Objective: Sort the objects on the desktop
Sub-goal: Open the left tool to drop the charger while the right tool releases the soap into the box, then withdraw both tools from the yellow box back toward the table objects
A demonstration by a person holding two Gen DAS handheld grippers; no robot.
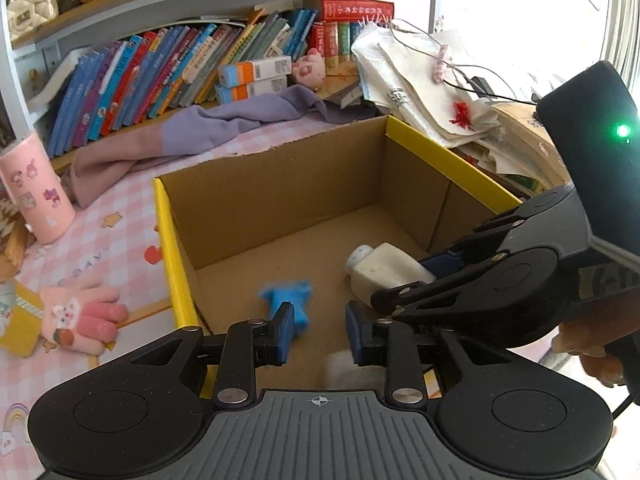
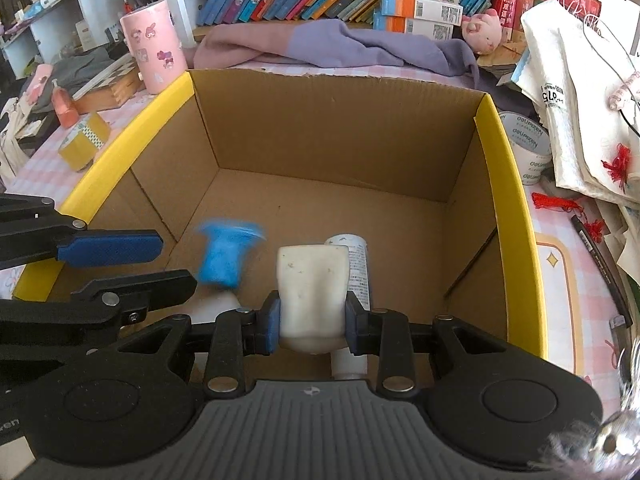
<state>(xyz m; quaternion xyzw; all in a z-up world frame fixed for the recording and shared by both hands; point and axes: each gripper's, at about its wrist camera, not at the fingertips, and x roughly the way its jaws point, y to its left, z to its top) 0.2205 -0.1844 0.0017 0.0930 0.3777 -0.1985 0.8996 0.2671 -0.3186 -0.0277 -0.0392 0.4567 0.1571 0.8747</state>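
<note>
From your left wrist camera, the left gripper [image 1: 319, 332] hangs over the near edge of the cardboard box [image 1: 256, 200], its jaws apart with nothing pressed between the blue pads; no earlier view tells more. A blue object [image 1: 289, 300] sits on the box floor just beyond the left pad, smeared by blur so its shape is hard to read, and the pad covers its near end. At about two o'clock your right gripper [image 1: 404, 284] reaches in and blocks the near part of a cream-white bottle [image 1: 384, 268]; the bottle's capped end points toward ten o'clock, its long axis running from there back into the jaws. A pale blurred patch near the right pad cannot be made out. Outside the box at nine o'clock, a pink plush glove [image 1: 80, 316] lies on the checked tabletop [image 1: 120, 208]. From your right wrist camera, the right gripper [image 2: 312, 322] is clamped on the cream-white bottle [image 2: 312, 280], pads pressing both its sides; its long axis runs toward twelve o'clock, and its lower end is hidden behind the gripper body. A white printed tube [image 2: 356, 264] lies right beside it, partly covered. The blue object [image 2: 224, 256] is at ten o'clock, again blurred, and the left gripper [image 2: 116, 264] enters at nine o'clock, cut off by the frame.
</note>
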